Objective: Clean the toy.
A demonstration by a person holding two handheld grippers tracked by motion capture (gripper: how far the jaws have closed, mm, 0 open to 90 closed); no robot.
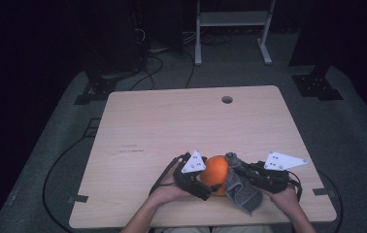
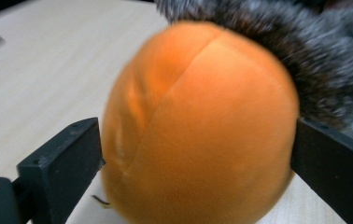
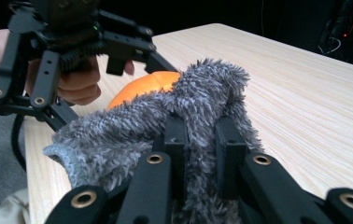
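Wiping: a soft orange ball [image 1: 215,174] is being rubbed with a grey cloth [image 1: 242,190], near the table's [image 1: 172,121] front edge, roughly six o'clock on the tabletop in the high view.

Item 1, ball. Plush, seamed, round. Rests on or just above the table; contact underneath is hard to judge in the left gripper view. Sits between the two grippers.

Item 2, left gripper [image 1: 202,186]. At nine o'clock of the ball. Jaws clamped on the ball [image 2: 198,130], one at each flank, pressing into the fabric. The person's hand wraps the handle.

Item 3, right gripper [image 1: 236,169]. At three o'clock of the ball. Jaws pinched together on a fold of the cloth [image 3: 202,107]; the pile bulges out above and beside them. The left gripper [image 3: 132,60] stands beyond, over the ball [image 3: 142,86].

Item 4, cloth. Shaggy, grey. Its upper end lies against the ball's right side and top; its lower end hangs toward the table edge at five o'clock.

Risks, judged:
- Ball may squirt out of the left jaws, being soft and round, if the cloth pushes hard sideways.
- Cloth may slide out of the right jaws, since only a fold is held and the pile drags on plush.
- Loose tail may catch on the table edge.
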